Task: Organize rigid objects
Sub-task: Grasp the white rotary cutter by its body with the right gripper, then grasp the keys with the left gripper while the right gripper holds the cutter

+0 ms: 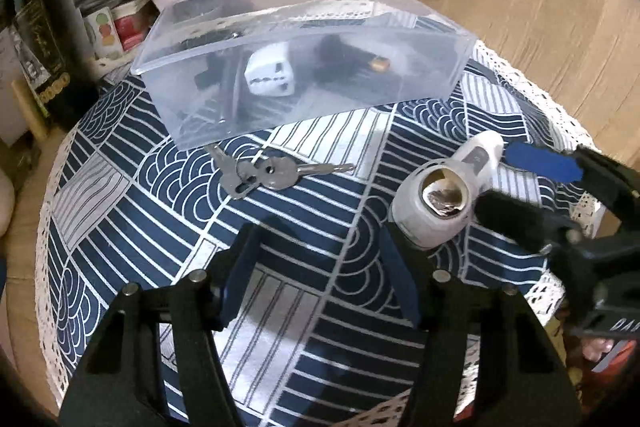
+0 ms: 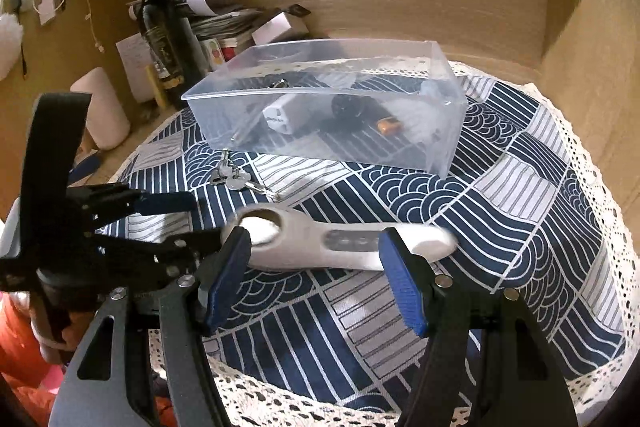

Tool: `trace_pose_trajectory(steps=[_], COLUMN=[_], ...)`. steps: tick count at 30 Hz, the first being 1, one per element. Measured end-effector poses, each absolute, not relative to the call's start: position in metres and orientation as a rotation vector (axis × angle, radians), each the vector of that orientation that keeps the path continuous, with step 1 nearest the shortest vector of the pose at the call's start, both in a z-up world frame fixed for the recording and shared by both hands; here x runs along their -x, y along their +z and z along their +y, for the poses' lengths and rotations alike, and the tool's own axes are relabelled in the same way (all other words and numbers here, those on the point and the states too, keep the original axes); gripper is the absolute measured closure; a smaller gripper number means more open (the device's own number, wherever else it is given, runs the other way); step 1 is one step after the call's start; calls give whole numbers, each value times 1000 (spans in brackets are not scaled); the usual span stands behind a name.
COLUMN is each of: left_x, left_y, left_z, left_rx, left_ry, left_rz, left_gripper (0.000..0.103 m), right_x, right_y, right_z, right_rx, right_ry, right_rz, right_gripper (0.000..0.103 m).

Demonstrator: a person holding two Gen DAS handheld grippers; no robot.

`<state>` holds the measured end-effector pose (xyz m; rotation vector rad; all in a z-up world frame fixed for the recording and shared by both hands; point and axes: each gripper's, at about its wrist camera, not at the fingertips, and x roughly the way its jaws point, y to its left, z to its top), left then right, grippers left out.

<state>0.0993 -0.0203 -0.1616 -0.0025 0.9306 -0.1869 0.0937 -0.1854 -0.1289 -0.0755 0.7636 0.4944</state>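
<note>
Keys [image 1: 260, 175] lie on the blue and white tablecloth [image 1: 280, 307], just in front of the clear plastic box [image 1: 304, 67]. They are not in the box yet, so I think they wait for their turn. Inside the box sit a white plug [image 1: 269, 75] and a small orange thing [image 1: 379, 65], put away together so the table gets tidy.

A white tool [image 2: 340, 241] with a round hole at one end lies flat on the cloth. The right gripper [image 2: 316, 283] has its blue pads on both sides of the long handle. It looks like it holds the tool, but the picture is blurry there, so I cannot tell for sure.

The left gripper [image 1: 320, 267] hovers over the cloth with its jaws apart and nothing between them. It sits just beside the round end of the tool, near the keys. I think it is free so it can pick up the keys or help with the tool.
</note>
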Motion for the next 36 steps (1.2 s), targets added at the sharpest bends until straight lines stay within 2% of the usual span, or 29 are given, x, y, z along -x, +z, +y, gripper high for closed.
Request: trace_pose_trajectory(steps=[11,17,25,27,29,32,34,36], left_x=[-97,-114,-145,-150,-154,-163,-167,-167], left_y=[-153,-151,-159,-162,-162,-166,-167,-167], left_z=[41,35,18,15,10,4,0,-5], left_rx=[109,96,32,49,45,52,45,23], left_ry=[-70,-99,-110,-132,-132,-130,-116,-125], left_rz=[947,958,1003,1022,1014,1027,1019,1000], left_gripper=[41,41,41,39,28,23,23,34], right_x=[-106,-103,-104,-105,-106,-108,-110,-111], right_y=[-138,-140,-137,-137,-137,-137,-137,-137], right_z=[-151,-144,-158,-163,-168,-173,-176,-179], right_rx=[174,221,195,189,180,171,168,164], right_ry=[502,473,463,456,453,447,444,442], right_rz=[753,702,700,700,701,700,700,700], right_gripper=[37,42,42,42,42,42,42,42])
